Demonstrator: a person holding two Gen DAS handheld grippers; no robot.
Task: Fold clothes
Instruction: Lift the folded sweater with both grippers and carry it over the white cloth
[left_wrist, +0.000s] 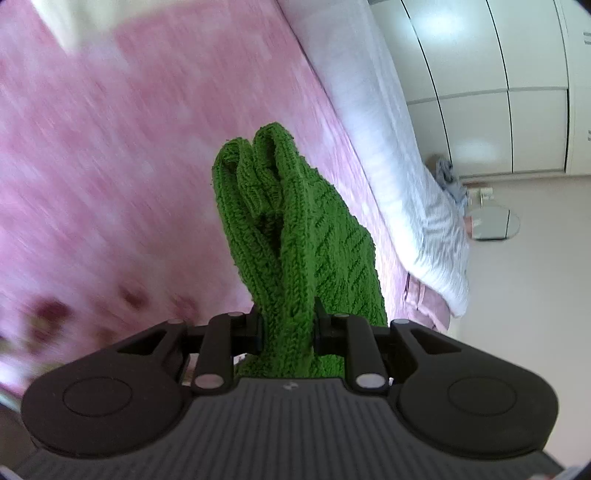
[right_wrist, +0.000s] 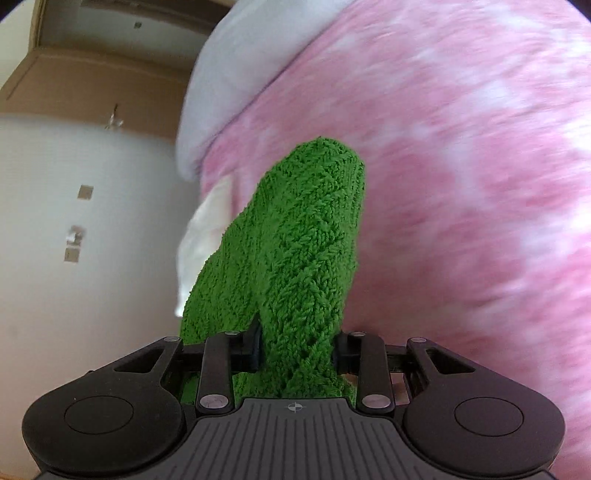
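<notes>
Where each hand-held gripper pinches: thick, bunched green cable-knit garment.

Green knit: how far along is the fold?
Done: both tongs, left and right, have pinched bunches of the green knit. In hand: the knit is held above the pink bedspread. Left: no flat, folded garment shows in either view, so the folding itself remains.

Ahead of us the pink bedspread lies flat and bare, giving open room. The green knit bunched upright between each pair of fingers blocks the middle of both views. Off the bed's edge, bare floor runs to the white wardrobe.
</notes>
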